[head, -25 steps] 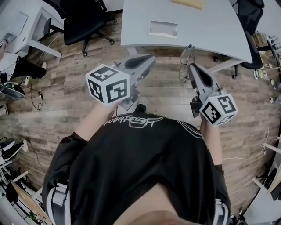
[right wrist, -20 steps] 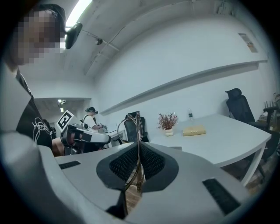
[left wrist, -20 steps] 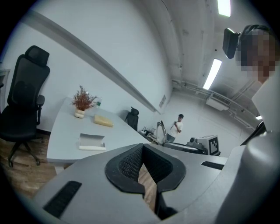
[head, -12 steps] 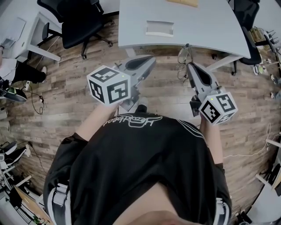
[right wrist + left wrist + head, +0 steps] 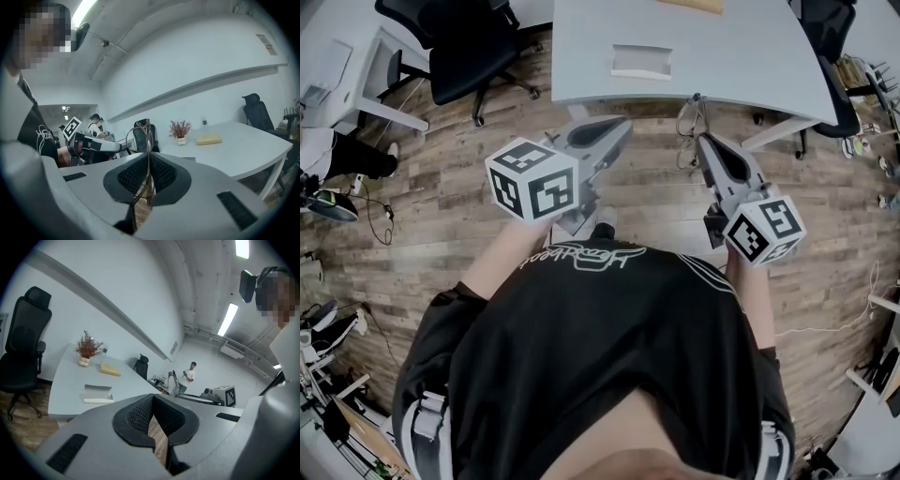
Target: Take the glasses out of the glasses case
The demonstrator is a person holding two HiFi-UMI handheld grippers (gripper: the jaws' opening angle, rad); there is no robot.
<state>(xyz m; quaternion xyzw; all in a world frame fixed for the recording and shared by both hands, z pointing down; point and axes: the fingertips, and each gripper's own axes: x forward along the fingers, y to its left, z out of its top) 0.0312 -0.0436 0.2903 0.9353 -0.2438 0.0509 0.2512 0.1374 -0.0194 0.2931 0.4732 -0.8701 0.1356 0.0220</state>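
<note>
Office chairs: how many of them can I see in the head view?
2. One black chair stands left of the table; the other is at the table's right end. More may be outside the picture.

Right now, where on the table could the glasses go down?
The table is bare right of the white case, out to its edge, and in the strip left of the case. The far end is busier: yellow block and plant sit there. The right gripper holds the glasses.
</note>
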